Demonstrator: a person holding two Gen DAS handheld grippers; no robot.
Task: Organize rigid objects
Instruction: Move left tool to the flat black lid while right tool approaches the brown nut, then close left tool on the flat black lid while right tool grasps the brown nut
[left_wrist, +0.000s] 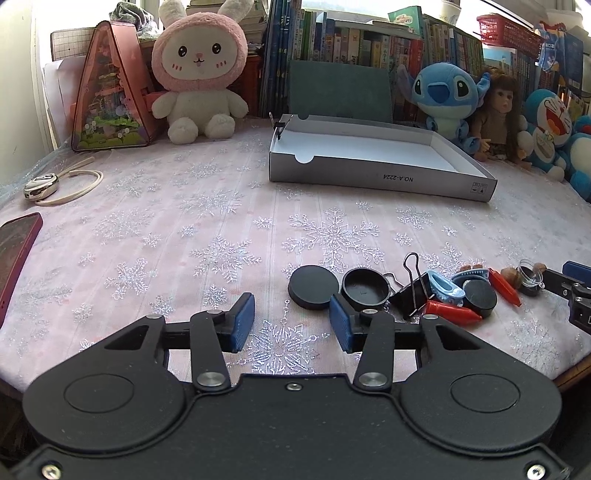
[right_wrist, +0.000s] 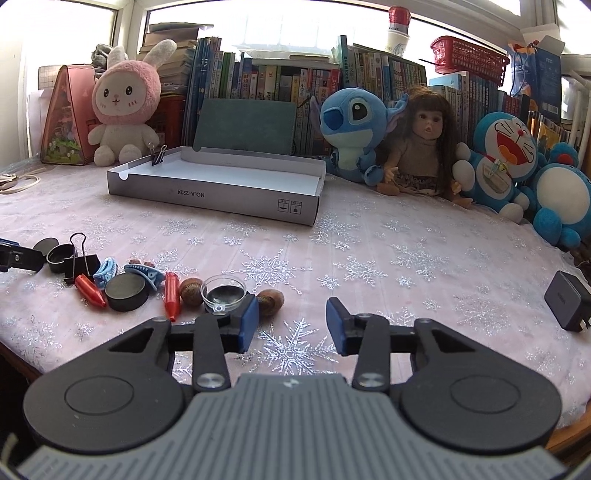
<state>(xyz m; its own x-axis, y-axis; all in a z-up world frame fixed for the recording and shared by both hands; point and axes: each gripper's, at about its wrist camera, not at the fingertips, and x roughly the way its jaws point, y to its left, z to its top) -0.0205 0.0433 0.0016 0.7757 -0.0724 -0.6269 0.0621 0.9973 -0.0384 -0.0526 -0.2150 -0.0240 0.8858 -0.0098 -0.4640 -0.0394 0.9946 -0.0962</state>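
The left gripper (left_wrist: 291, 321) hovers low over the tabletop (left_wrist: 166, 221) with its jaws spread wide and nothing between them. Just beyond its right jaw lies a black disc (left_wrist: 313, 287), touching an upturned black cap (left_wrist: 365, 289). Further right sit a black binder clip (left_wrist: 413, 291), a blue hair claw (left_wrist: 445, 288), a second black disc (left_wrist: 479, 293) and two red crayons (left_wrist: 452, 312).

The right gripper (right_wrist: 291, 321) also has its jaws wide apart and empty. Against the tip of its left jaw rests a clear suction cup (right_wrist: 223, 293), with a nut (right_wrist: 191, 291) on the far side of it and another nut (right_wrist: 271, 301) just ahead of that jaw; whether the cup touches the pad is hard to tell. Well ahead of both grippers stands an open grey box (right_wrist: 221, 201), a small binder clip (right_wrist: 158, 155) clipped on its far left wall. A black charger (right_wrist: 567, 304) lies off to the right of the right jaw.
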